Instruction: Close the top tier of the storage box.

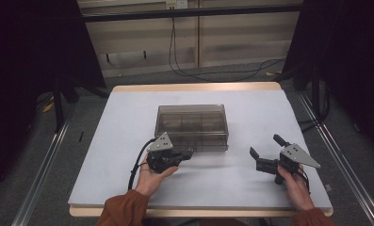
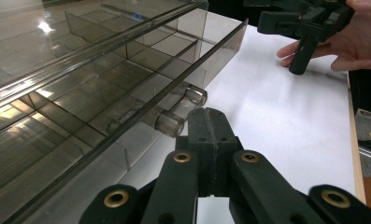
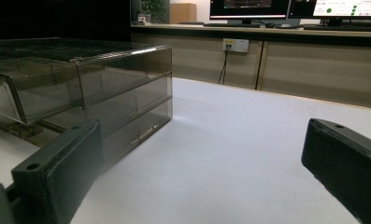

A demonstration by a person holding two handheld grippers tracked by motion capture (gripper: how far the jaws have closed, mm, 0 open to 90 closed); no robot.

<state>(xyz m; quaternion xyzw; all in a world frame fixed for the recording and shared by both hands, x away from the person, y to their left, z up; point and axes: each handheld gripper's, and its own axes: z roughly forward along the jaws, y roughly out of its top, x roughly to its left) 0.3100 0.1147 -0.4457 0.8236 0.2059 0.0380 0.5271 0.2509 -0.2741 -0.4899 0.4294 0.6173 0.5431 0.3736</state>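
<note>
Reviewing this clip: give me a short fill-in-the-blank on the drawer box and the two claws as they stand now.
1. The left claw is ____, its jaws pressed together by the drawer knobs.
2. The right claw is ____, with bare table between its jaws.
3. The smoky clear drawer box rests on a ____ table.

Missing words: shut; open; white

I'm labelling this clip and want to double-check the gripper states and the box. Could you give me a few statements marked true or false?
1. The left gripper is open. False: its fingers are shut together.
2. The right gripper is open. True.
3. The smoky transparent drawer box sits on the white table. True.
4. The right gripper holds the box's handle. False: it holds nothing, apart from the box.
5. The left gripper is near the handle. True.
</note>
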